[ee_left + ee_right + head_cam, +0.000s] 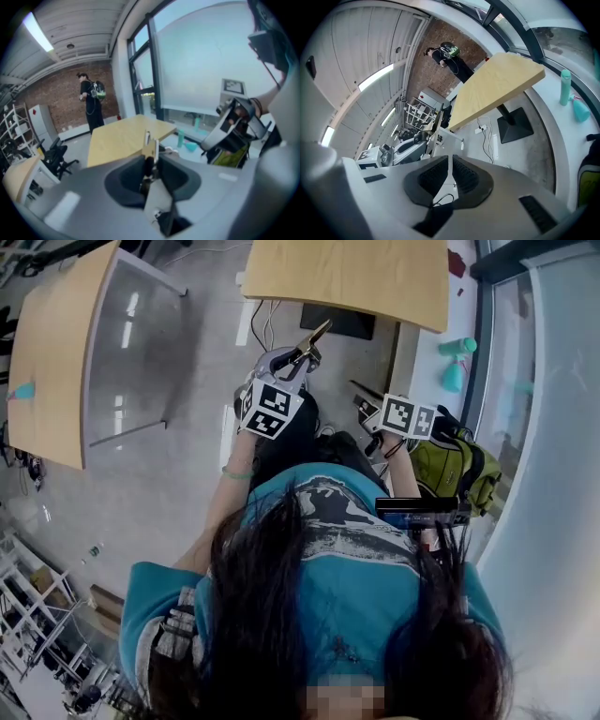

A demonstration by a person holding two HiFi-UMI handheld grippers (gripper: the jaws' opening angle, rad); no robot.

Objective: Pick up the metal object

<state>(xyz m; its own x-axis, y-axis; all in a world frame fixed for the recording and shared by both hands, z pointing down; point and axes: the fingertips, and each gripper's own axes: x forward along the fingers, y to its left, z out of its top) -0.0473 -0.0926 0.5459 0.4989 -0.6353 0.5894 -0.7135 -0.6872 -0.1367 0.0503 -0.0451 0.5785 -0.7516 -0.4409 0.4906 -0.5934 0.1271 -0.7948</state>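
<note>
**A:** The left tool (292, 360) has its jaws part-way closed and pinches the metal object (315, 336), a thin brassy strip that sticks out past the tips. Is that grip sound?

**B:** It looks so to me. In the left gripper view the object (151, 143) sits upright and centred between the pads, with its far end beyond the tips. It rests on no surface. It is up in the air, and the wooden bench (347, 273) lies ahead of the tool.

**A:** And the right tool (450, 171)?

**B:** Its jaws are drawn together with nothing between them. It hangs just to the right of the left tool and does no work.

**A:** So what makes the lift go well from here?

**B:** My judgement is to hold the pressure even, since a thin, smooth metal piece can pivot or slip if the pinch slackens. Carry it without jerks and keep its free end away from the bench edge ahead. The right tool should stay wide of it so the two do not knock.
</note>
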